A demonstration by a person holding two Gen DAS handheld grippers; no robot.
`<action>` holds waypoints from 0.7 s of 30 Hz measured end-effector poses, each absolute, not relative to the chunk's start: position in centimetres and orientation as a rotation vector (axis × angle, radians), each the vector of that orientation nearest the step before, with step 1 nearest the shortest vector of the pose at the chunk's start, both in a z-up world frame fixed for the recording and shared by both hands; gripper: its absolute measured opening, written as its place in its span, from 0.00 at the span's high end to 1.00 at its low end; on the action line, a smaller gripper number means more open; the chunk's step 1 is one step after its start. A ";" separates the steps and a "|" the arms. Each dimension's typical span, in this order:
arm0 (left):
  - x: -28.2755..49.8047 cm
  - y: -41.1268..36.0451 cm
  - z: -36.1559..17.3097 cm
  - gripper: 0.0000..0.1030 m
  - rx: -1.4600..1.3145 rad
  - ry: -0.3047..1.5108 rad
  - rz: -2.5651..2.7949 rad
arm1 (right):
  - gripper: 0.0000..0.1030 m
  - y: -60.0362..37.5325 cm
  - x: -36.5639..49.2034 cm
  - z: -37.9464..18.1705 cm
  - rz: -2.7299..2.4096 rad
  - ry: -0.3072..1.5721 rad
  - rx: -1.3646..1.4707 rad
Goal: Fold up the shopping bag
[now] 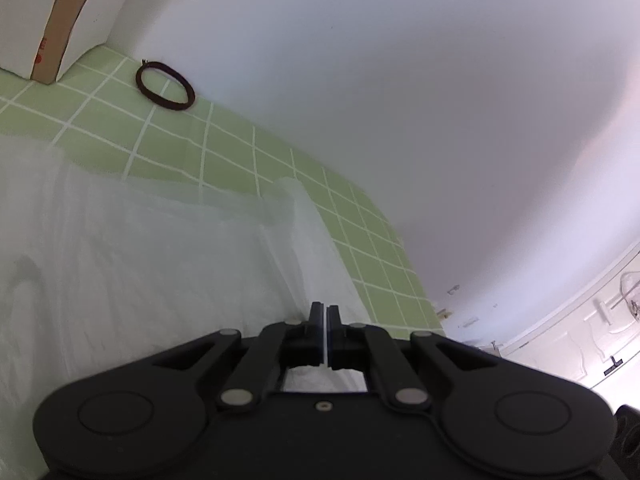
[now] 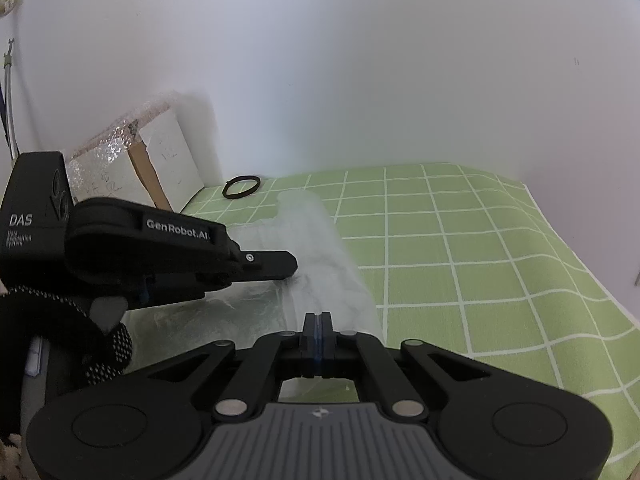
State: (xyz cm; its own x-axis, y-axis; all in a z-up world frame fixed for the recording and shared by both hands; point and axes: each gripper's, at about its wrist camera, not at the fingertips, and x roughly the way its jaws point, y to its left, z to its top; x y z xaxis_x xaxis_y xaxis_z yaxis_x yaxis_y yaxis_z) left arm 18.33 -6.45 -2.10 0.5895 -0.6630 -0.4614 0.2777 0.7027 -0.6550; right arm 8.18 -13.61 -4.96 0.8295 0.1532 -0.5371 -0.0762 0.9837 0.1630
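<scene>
The shopping bag point(image 1: 132, 264) is thin, translucent white plastic, spread on a green checked tablecloth point(image 1: 240, 160). My left gripper point(image 1: 325, 312) is shut on a raised fold of the bag, and a white sliver of film shows between its pads. In the right wrist view the left gripper point(image 2: 294, 268) reaches in from the left with its tip on the bag point(image 2: 320, 240). My right gripper point(image 2: 318, 318) is shut just above the bag's near part. Its pads meet and I see no film between them.
A dark ring point(image 2: 241, 187) lies on the cloth near the white wall. A white box with a brown strip point(image 2: 160, 168) leans in the far left corner. The tablecloth's right edge point(image 2: 580, 260) drops off. A speckled black glove point(image 2: 108, 344) holds the left gripper.
</scene>
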 end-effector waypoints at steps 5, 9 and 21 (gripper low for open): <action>18.2 -6.3 -2.5 0.98 -0.594 0.756 -0.592 | 0.94 -15.6 7.6 -4.8 0.147 0.523 0.277; 19.0 -6.5 -2.7 0.98 -0.601 0.753 -0.596 | 0.84 -17.8 6.7 -4.9 0.108 0.532 0.335; 18.7 -7.4 -2.6 0.98 -0.640 0.750 -0.573 | 0.74 -22.8 8.8 -6.9 0.159 0.607 0.697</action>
